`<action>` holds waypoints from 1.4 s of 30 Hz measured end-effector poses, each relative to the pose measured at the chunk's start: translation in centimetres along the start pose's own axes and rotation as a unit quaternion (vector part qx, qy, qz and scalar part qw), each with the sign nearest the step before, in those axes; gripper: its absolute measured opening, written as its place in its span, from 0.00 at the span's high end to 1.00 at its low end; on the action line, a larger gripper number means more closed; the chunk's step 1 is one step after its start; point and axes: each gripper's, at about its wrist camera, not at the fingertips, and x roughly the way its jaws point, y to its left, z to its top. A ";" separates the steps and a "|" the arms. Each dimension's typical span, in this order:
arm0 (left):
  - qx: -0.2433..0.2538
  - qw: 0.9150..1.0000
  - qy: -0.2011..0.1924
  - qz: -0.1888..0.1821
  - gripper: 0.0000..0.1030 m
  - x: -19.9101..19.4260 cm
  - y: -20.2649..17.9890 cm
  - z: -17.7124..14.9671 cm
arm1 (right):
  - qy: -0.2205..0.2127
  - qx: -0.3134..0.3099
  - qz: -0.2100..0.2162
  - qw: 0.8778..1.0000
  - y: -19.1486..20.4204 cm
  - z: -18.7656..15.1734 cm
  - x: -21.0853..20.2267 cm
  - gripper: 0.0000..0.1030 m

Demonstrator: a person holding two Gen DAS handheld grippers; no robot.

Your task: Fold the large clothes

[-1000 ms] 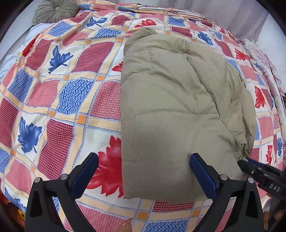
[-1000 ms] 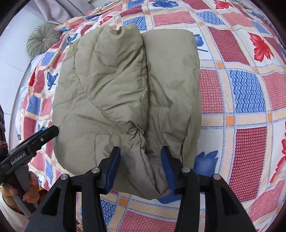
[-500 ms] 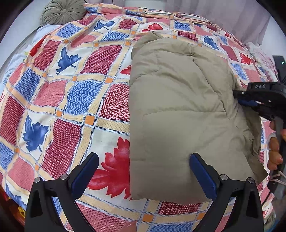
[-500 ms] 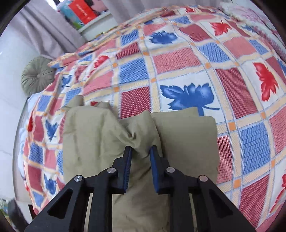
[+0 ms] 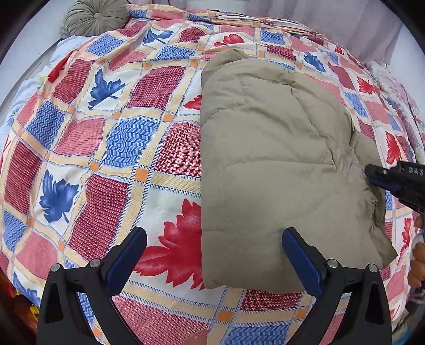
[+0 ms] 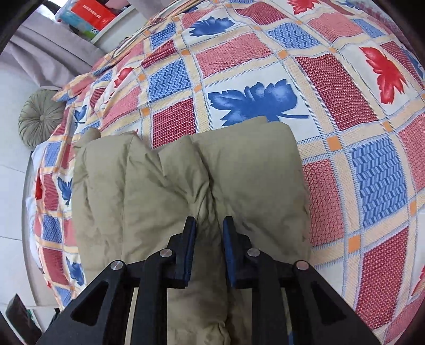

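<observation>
Softly quilted, puffy khaki jacket [image 6: 164, 191] bunched between right gripper [image 6: 208, 225] jaws.

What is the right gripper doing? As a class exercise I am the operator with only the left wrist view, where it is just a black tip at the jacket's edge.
Observer: The right gripper is shut on a pinched ridge of the khaki padded jacket.
Operator: What lies beyond the jacket there?
Observer: A blue leaf print on the bedspread.
Operator: Anything past the bed?
Observer: A red box on a pale shelf.
</observation>
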 end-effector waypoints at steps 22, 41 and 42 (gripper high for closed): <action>0.037 0.999 0.004 0.012 0.01 -10.6 0.4 -4.9 | 0.016 -0.084 -0.049 0.995 2.8 -13.3 -13.4 0.33; 0.038 0.997 -0.069 -0.008 0.01 -23.5 -1.4 -4.3 | -0.095 -0.130 -0.084 0.983 7.8 -15.4 -25.6 0.09; 0.038 0.997 -0.071 -0.006 0.01 -23.9 -1.5 -4.2 | -0.102 -0.131 -0.084 0.983 8.0 -15.4 -26.0 0.09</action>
